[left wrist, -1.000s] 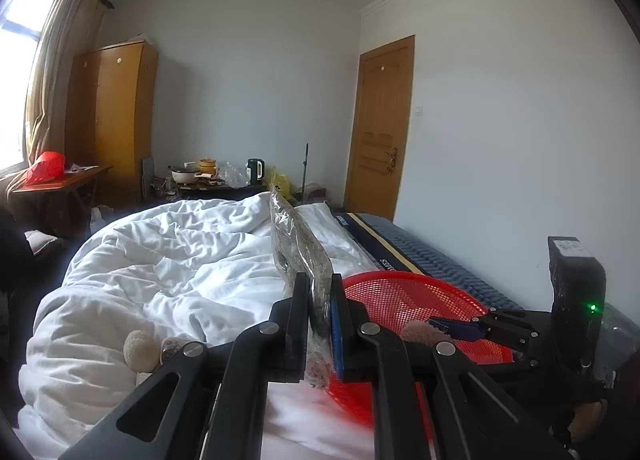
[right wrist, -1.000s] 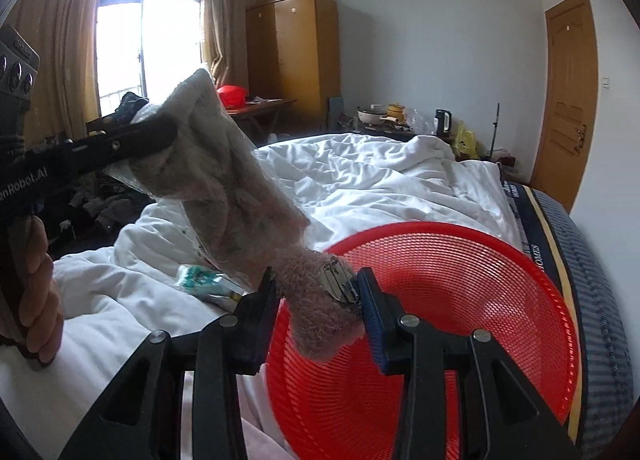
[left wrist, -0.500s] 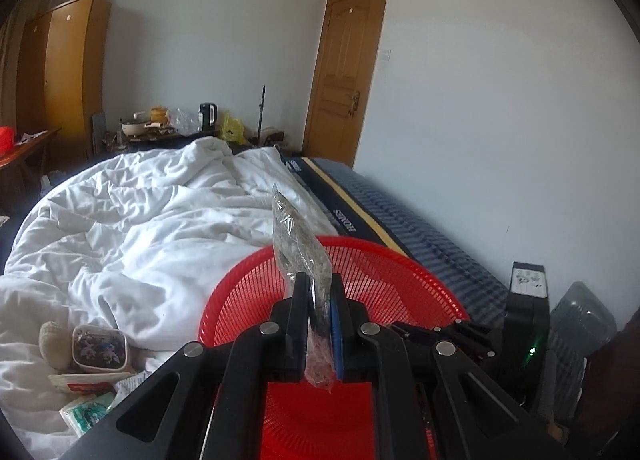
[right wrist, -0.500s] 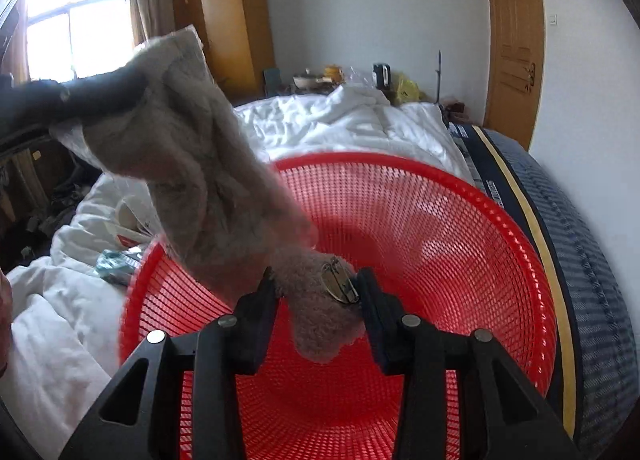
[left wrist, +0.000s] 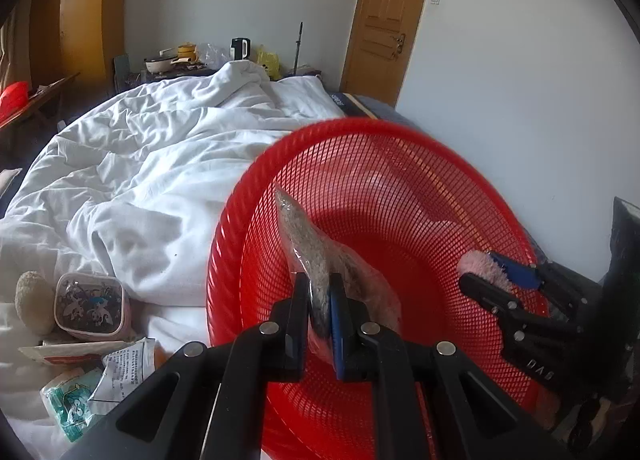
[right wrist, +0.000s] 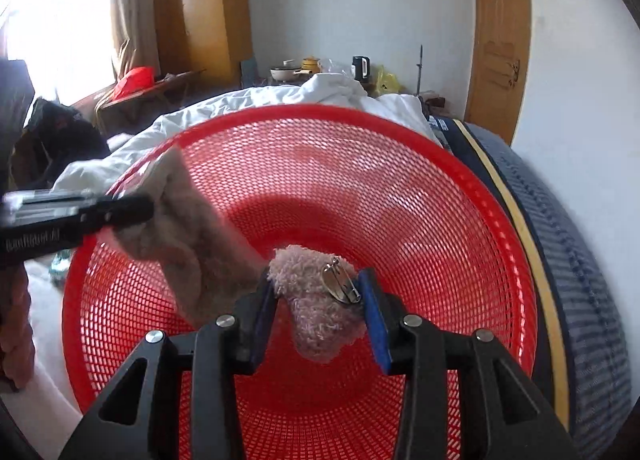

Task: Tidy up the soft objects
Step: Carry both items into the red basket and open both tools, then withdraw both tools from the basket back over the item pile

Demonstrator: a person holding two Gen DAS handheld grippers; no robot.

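Observation:
A red mesh basket [left wrist: 400, 179] [right wrist: 440, 219] sits on the bed. My left gripper [left wrist: 320, 300] is shut on a clear bag of grey-brown fuzzy fabric [left wrist: 308, 244] and holds it inside the basket; it shows in the right wrist view [right wrist: 188, 219] with the left gripper [right wrist: 148, 207]. My right gripper [right wrist: 316, 300] is shut on a pink fuzzy plush piece [right wrist: 316, 312] with a metal safety pin [right wrist: 340, 284], over the basket's middle. In the left wrist view the right gripper [left wrist: 484, 272] sits at the basket's right wall with the pink plush [left wrist: 476, 264].
A white duvet [left wrist: 160, 163] covers the bed. A small printed pouch [left wrist: 90, 306], a beige plush ball [left wrist: 34, 302] and paper packets [left wrist: 92, 372] lie at front left. A blue striped mattress edge [right wrist: 560, 260] runs right of the basket. Wardrobe [right wrist: 208, 19] and door [right wrist: 500, 39] stand behind.
Both grippers have moved down into the red basket with their soft items still held. The bagged fabric now hangs lower, inside the basket.

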